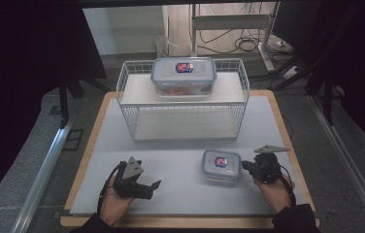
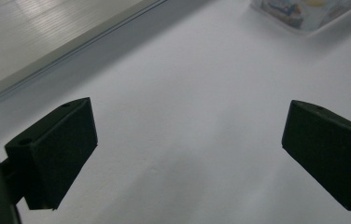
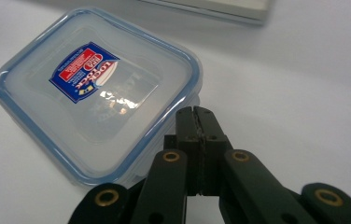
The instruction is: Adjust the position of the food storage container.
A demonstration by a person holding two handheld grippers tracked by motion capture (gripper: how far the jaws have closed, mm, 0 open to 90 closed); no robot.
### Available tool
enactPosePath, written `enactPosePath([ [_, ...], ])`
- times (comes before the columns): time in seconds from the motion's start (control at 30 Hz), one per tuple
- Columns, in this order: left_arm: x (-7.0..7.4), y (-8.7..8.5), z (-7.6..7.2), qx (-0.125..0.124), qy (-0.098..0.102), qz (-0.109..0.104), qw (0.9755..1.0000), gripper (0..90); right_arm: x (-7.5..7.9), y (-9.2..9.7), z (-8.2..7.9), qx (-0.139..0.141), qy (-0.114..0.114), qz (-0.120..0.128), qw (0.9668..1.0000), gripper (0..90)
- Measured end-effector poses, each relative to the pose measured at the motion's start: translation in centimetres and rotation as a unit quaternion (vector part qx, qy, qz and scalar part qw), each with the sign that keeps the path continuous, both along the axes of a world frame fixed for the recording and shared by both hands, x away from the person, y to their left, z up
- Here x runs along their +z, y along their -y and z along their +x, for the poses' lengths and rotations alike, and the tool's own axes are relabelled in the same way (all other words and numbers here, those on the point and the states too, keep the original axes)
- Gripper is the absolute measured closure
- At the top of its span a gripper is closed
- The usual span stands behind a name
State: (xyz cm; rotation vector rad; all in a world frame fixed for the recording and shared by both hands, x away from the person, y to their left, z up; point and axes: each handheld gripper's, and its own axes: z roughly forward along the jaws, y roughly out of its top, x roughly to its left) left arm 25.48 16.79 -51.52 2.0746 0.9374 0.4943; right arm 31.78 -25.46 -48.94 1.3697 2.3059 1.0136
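A small square clear container (image 1: 221, 165) with a blue-rimmed lid and a red-and-blue label sits on the white mat at front right. In the right gripper view the same container (image 3: 99, 93) lies just left of my right gripper (image 3: 197, 116). Its jaws are pressed together with nothing between them. Their tips sit at the lid's right rim; I cannot tell whether they touch it. The right gripper (image 1: 244, 168) is held low beside the box. My left gripper (image 1: 151, 188) rests at front left, its jaws wide apart over bare mat (image 2: 187, 140).
A white wire rack (image 1: 183, 99) stands at the back of the mat, with a larger clear lidded container (image 1: 184, 75) on its top shelf. The wooden table edge (image 1: 171, 222) runs along the front. Dark curtains and floor rails flank the table.
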Motion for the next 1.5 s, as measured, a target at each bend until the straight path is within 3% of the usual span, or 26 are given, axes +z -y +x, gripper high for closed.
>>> enactPosePath([
  [0.33,0.0,-0.2,0.0,0.006,-0.005,-0.006,1.0,3.4,-0.1,-5.5,0.7,0.064,0.006,-0.006,0.9979,89.8],
  [0.57,0.0,-0.1,0.0,0.006,-0.006,-0.004,1.0,3.5,-0.3,-8.2,0.8,0.092,0.009,-0.008,0.9956,89.8],
  [0.73,0.0,-0.2,0.1,0.007,-0.009,-0.003,0.9999,3.7,-0.3,-9.4,0.9,0.109,0.016,-0.015,0.9937,89.8],
  [0.8,0.0,-0.2,0.1,0.006,-0.012,-0.004,0.9999,4.1,-0.2,-9.1,0.9,0.114,0.017,-0.016,0.9932,89.7],
  [0.87,-0.1,-0.3,0.1,0.006,-0.015,-0.005,0.9999,4.5,-0.1,-8.6,0.9,0.119,0.032,-0.03,0.9919,89.1],
  [1.0,-0.1,-0.2,0.1,0.0,-0.016,0.001,0.9999,6.4,0.2,-7.1,1.0,0.121,0.034,-0.028,0.9916,77.8],
  [1.1,-0.2,-0.1,0.1,-0.005,-0.014,0.008,0.9999,7.2,0.0,-6.3,1.0,0.13,0.034,-0.027,0.9905,64.2],
  [1.17,-0.2,-0.1,0.1,-0.009,-0.01,0.001,0.9999,7.4,-0.1,-5.9,0.9,0.138,0.039,-0.034,0.9891,54.5],
  [1.27,-0.3,-0.3,0.1,-0.012,-0.01,-0.011,0.9998,7.4,-0.2,-5.2,0.8,0.138,0.036,-0.025,0.9895,42.3],
  [1.4,-0.7,-0.4,0.4,-0.016,-0.023,-0.02,0.9994,6.6,-0.2,-4.5,0.8,0.137,0.039,-0.011,0.9898,30.6],
  [1.5,-0.8,-0.3,0.3,-0.021,-0.023,-0.021,0.9993,5.5,-0.2,-4.4,0.7,0.138,0.041,-0.002,0.9896,22.9],
])
